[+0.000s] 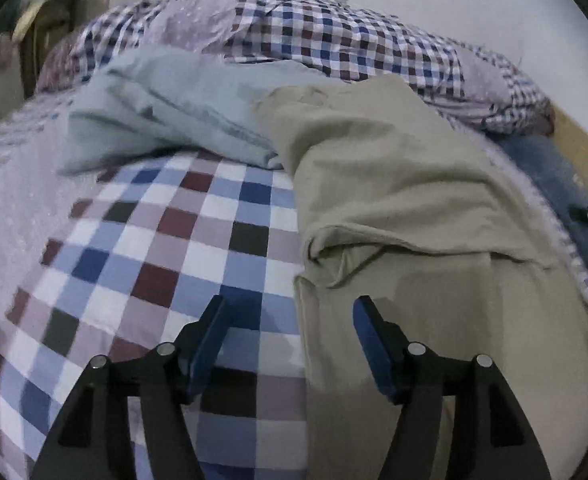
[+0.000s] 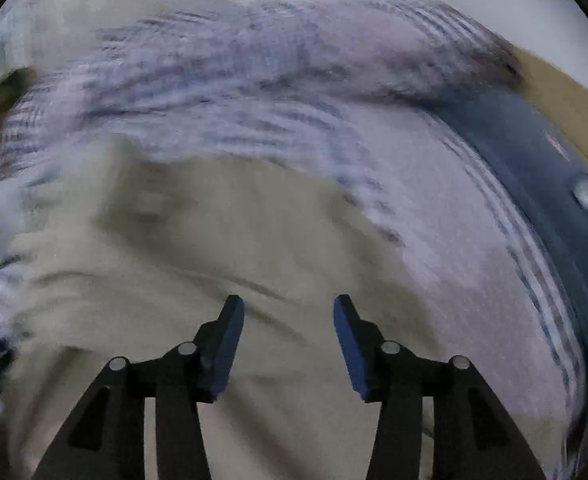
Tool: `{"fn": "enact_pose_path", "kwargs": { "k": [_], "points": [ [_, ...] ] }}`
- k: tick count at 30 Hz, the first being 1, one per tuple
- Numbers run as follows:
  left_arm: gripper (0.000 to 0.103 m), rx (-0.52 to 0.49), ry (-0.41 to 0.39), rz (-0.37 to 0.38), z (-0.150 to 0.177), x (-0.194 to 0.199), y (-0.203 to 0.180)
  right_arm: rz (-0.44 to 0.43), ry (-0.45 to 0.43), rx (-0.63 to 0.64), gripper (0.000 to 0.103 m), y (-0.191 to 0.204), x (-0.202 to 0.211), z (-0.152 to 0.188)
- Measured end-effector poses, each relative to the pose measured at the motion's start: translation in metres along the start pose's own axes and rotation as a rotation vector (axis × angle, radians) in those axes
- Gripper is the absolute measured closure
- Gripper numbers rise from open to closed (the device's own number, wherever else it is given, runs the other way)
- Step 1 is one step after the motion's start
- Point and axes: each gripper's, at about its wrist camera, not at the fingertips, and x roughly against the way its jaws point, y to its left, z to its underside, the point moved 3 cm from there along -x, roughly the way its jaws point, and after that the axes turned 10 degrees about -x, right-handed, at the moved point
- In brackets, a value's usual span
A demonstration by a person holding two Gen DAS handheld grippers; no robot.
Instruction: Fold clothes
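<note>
Left fingers: the left gripper (image 1: 289,312) is holding its two dark blue, flat rubbery pads (image 1: 207,344) wide apart, gripping nothing; black angular linkages with silver pivot pins are spreading out behind them.

Under the left fingers: one pad is hovering over the checked bedcover of white, blue, maroon and black squares (image 1: 165,248), the other over the beige woven garment (image 1: 394,184); the garment's straight left edge is running between them.

Right fingers: the right gripper (image 2: 289,312) is also standing open, its blue pads (image 2: 348,344) apart and empty above the same beige garment (image 2: 221,248), whether touching it I cannot tell.

Beige garment: lying on the bed to the right of the checks, matte and soft, with a doubled-over flap making a horizontal ridge and shallow creases across it.

Pale grey-green cloth (image 1: 153,108): lying crumpled in long soft folds beyond the checked area, its end tucked against the beige garment.

Farther out: a rumpled small-check blanket with lilac panels (image 1: 334,36) is heaped along the far side of the bed.

Bed edge: a dark blue mattress side (image 2: 534,168) and a tan wooden rail (image 2: 566,100) are curving along the right.

Sharpness: the right wrist view is heavily smeared, so fine textures there are unreadable.
</note>
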Motion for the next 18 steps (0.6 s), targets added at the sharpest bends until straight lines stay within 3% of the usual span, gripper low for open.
{"fn": "enact_pose_path", "kwargs": {
  "k": [4, 7, 13, 18],
  "points": [
    [0.035, 0.141, -0.056, 0.087, -0.005, 0.003, 0.022, -0.250, 0.026, 0.268, 0.049, 0.121, 0.003, -0.011],
    [0.035, 0.182, -0.075, 0.122, -0.011, -0.002, 0.031, -0.325, 0.105, 0.423, 0.049, 0.199, -0.018, -0.007],
    [0.035, 0.043, -0.157, 0.213, -0.028, 0.005, 0.015, -0.335, 0.225, 0.758, 0.049, 0.318, -0.066, 0.000],
    [0.035, 0.022, -0.133, 0.236, -0.032, -0.001, 0.011, -0.293, 0.255, 0.968, 0.051, 0.364, -0.091, 0.011]
  ]
}}
